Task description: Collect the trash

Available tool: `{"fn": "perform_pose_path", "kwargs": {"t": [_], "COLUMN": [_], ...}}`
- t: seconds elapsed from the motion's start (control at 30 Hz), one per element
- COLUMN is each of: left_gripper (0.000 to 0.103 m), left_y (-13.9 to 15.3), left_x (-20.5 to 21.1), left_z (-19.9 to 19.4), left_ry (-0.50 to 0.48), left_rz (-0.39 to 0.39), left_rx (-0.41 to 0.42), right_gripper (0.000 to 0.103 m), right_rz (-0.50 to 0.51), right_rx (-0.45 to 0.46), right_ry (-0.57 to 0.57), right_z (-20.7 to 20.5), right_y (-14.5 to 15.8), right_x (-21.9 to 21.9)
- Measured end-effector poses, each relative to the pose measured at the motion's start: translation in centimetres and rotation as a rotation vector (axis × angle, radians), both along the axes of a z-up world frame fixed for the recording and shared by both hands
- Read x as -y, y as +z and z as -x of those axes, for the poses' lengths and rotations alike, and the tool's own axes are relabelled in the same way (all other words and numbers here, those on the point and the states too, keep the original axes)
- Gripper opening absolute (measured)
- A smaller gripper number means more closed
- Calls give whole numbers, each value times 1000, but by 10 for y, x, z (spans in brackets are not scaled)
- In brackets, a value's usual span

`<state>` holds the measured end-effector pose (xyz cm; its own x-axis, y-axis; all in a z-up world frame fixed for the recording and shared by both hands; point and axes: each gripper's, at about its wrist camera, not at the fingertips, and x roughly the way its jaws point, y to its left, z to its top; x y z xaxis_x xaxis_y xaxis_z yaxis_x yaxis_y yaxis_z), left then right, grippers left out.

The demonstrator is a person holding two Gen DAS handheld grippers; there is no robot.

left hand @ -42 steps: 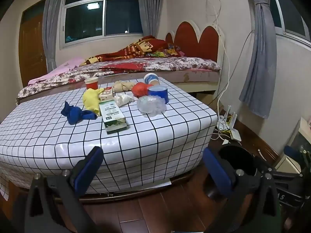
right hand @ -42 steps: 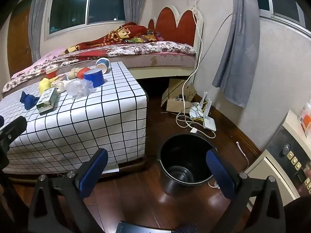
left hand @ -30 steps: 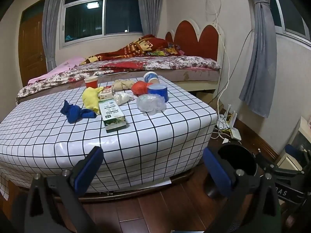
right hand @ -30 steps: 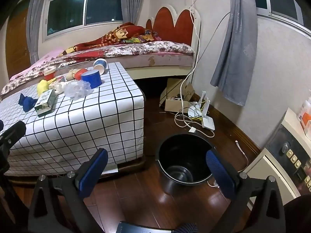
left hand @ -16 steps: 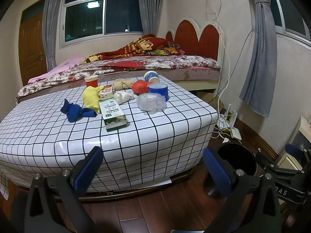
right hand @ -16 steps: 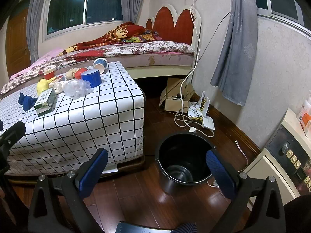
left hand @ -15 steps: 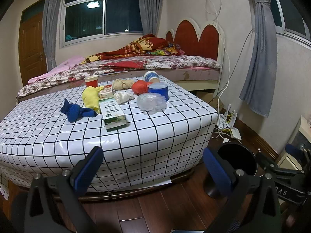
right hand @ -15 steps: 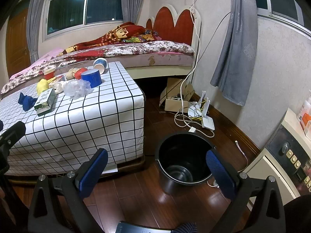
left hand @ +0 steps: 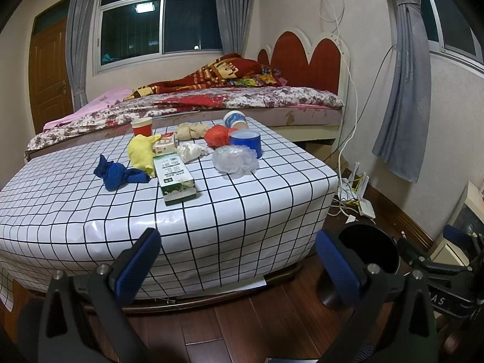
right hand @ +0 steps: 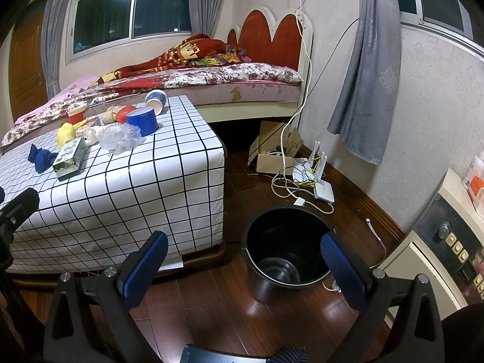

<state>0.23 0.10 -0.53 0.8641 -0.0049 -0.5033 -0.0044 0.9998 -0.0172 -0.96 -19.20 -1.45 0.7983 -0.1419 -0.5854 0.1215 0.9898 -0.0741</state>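
Both my left claw and right claw hang spread wide and empty, low before the white black-gridded worktop. The trash sits clustered at its far middle, well apart from the black round plastic bin on the floor to the right. I judge the crumpled clear plastic wrap could slip from a shallow pinch, or my reach could nudge the green-and-white carton.
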Motion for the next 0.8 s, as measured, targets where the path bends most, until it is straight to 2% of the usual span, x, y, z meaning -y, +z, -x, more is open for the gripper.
{"fn": "perform_pose_path", "kwargs": {"t": [0.8], "left_gripper": [103], "left_y": [1], "left_x": [0], "left_z": [0], "left_ry": [0], "left_rz": [-1], "left_rx": [-1], "right_gripper": [102], "right_rz": [-1], "right_rx": [-2], "right_ry": [3], "right_z": [-1], "right_y": [-1], "right_x": [0]}}
